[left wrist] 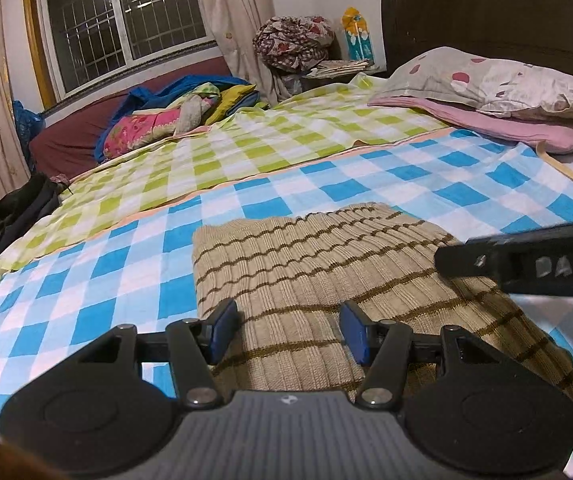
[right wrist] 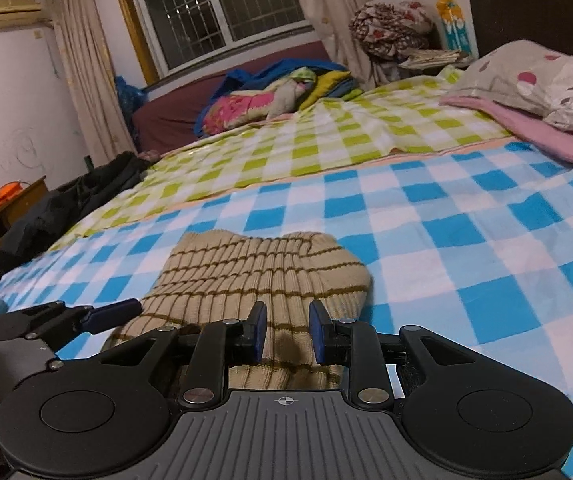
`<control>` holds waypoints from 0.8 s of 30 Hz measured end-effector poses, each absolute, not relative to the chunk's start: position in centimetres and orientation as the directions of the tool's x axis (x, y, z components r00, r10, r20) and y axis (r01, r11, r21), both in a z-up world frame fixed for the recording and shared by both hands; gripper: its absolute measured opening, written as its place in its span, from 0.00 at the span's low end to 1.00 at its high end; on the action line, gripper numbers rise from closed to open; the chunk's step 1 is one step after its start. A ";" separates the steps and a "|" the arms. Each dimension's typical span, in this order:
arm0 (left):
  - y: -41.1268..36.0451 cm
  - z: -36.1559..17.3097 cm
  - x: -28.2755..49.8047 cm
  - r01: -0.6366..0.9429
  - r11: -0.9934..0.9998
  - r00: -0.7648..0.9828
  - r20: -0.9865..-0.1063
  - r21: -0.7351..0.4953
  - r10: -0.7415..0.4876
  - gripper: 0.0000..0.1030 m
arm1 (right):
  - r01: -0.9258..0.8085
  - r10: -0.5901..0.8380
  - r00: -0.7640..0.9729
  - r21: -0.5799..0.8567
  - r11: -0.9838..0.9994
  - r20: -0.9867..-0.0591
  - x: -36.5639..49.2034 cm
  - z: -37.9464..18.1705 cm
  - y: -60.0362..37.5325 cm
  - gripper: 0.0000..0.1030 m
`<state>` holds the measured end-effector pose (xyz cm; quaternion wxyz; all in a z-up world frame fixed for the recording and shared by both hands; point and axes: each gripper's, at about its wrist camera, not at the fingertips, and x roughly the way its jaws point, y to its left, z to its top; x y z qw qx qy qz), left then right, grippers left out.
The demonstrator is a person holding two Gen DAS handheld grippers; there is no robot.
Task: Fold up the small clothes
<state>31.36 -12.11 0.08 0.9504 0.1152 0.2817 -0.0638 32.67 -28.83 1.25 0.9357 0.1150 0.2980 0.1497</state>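
Sweater lies folded on bedsheet; both grippers apparently parted, empty.

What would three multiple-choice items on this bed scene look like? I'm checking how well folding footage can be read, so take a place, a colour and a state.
1. Where does the striped knit garment lie?
A. On the blue-checked sheet
B. On the green-checked sheet
C. On the pillow

2. What colour are the garment's stripes?
A. Red
B. Brown
C. Blue

3. How do the left gripper's jaws stand?
A. Clamped on the pillow
B. Fully shut, pads touching
C. Apart, pads not pressing on the garment

Answers: 1 A, blue and white squares surround the garment on all sides. 2 B, thin brown lines cross the beige ribbing. 3 C, a clear gap shows between the blue pads with the knit lying beyond it.
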 end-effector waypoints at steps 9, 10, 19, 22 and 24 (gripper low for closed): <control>-12.1 0.1 31.4 0.188 0.964 0.832 -0.553 0.189 -0.054 0.59 | -0.203 0.344 0.752 0.300 0.932 -0.563 33.6 -0.7 -28.7 0.18; -12.1 0.1 31.4 0.189 0.964 0.831 -0.554 0.189 -0.054 0.59 | -0.197 0.336 0.752 0.293 0.936 -0.568 33.7 -0.8 -28.7 0.14; -12.2 0.4 31.8 0.194 0.963 0.814 -0.578 0.185 -0.053 0.59 | -0.148 0.264 0.757 0.236 0.960 -0.598 34.1 -1.7 -29.1 0.13; -12.1 0.5 31.9 0.195 0.963 0.810 -0.584 0.186 -0.051 0.59 | -0.138 0.271 0.755 0.259 0.956 -0.597 34.0 -1.5 -29.4 0.13; -12.0 0.5 31.9 0.194 0.964 0.809 -0.586 0.183 -0.051 0.59 | -0.151 0.258 0.766 0.225 0.963 -0.589 33.7 -1.0 -28.9 0.13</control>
